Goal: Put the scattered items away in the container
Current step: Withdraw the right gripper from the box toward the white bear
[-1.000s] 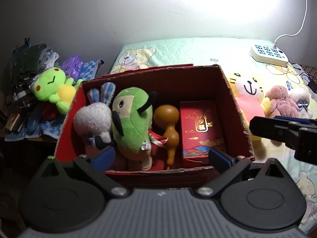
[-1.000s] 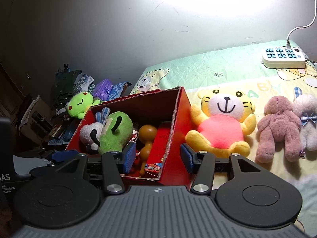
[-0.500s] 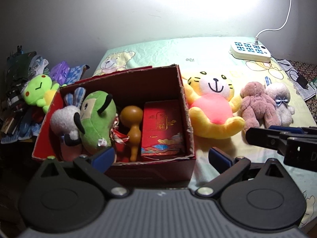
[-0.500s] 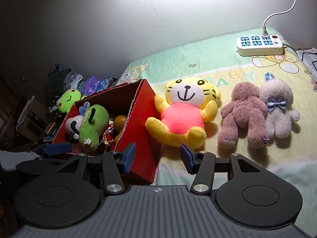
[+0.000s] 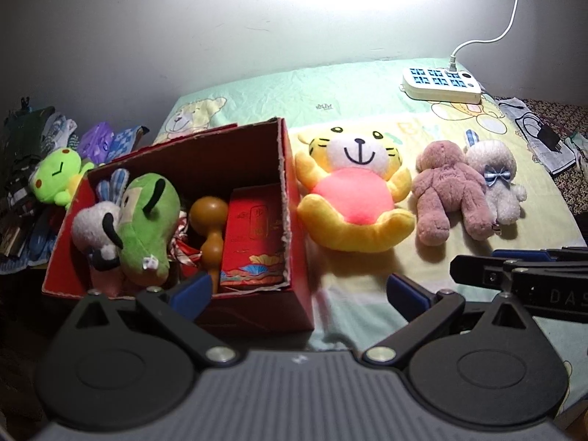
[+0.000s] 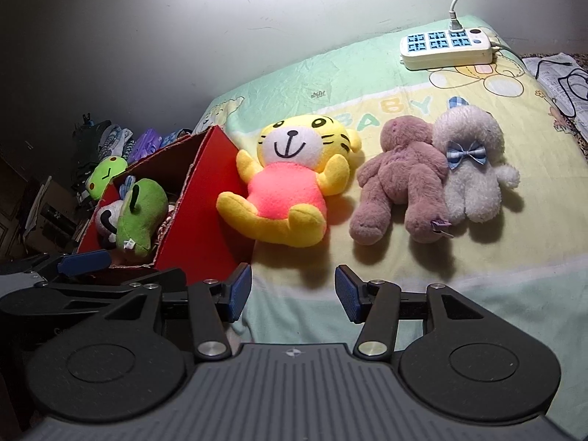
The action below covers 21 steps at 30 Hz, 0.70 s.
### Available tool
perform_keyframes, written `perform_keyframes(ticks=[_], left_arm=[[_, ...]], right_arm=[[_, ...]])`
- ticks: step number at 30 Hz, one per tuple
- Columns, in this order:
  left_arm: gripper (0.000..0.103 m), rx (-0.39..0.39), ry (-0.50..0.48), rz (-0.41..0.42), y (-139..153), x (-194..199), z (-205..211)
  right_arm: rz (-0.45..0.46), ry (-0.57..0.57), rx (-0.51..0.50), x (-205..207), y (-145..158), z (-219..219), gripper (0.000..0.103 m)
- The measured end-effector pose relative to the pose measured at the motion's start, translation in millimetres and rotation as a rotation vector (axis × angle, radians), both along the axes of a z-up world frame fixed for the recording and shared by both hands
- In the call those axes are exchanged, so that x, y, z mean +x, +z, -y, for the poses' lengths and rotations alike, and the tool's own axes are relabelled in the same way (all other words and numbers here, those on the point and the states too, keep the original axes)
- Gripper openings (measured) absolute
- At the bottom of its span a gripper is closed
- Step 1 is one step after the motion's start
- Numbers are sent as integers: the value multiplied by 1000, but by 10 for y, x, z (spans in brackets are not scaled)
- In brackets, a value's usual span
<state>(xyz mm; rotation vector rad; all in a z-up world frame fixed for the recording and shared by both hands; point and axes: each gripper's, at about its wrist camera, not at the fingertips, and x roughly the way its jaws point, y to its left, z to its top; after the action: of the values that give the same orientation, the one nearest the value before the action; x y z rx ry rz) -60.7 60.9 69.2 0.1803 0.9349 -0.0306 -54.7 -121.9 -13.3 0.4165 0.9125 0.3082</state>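
Note:
A red cardboard box (image 5: 294, 220) (image 6: 205, 191) sits at the bed's left end, holding a green plush (image 5: 147, 220), a white plush, a brown gourd (image 5: 209, 220) and a red packet (image 5: 253, 235). A yellow tiger plush (image 5: 352, 198) (image 6: 290, 187) lies right of the box, then a brown bear (image 5: 446, 187) (image 6: 397, 176) and a white plush with a blue bow (image 5: 496, 180) (image 6: 470, 161). My left gripper (image 5: 297, 290) is open and empty at the box's near right corner. My right gripper (image 6: 293, 290) is open and empty, in front of the tiger.
A white power strip (image 5: 441, 84) (image 6: 446, 47) with its cable lies at the back right of the bed. A green frog plush (image 5: 57, 176) and piled clutter sit left of the box. Cables and cloth lie at the far right edge (image 5: 544, 139).
Both grippers have swung to the right. The box has slid left in both views and the tiger, bear and white plush have come into fuller view. Both grippers stay open.

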Motion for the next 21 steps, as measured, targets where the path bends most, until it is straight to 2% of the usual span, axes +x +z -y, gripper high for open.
perform_keyframes(ticks=[5, 9, 15, 21], left_arm=[[101, 12, -43, -6, -54, -3, 216], [101, -12, -63, -35, -125, 25, 320], [101, -26, -129, -92, -369, 33, 530], [101, -142, -185, -208, -639, 34, 672]], right_arm=[[-43, -39, 2, 35, -100, 141, 53], [-72, -64, 7, 50, -172, 247, 54], [-97, -106, -6, 71, -247, 423, 53], [-121, -157, -23, 60, -365, 667, 53]])
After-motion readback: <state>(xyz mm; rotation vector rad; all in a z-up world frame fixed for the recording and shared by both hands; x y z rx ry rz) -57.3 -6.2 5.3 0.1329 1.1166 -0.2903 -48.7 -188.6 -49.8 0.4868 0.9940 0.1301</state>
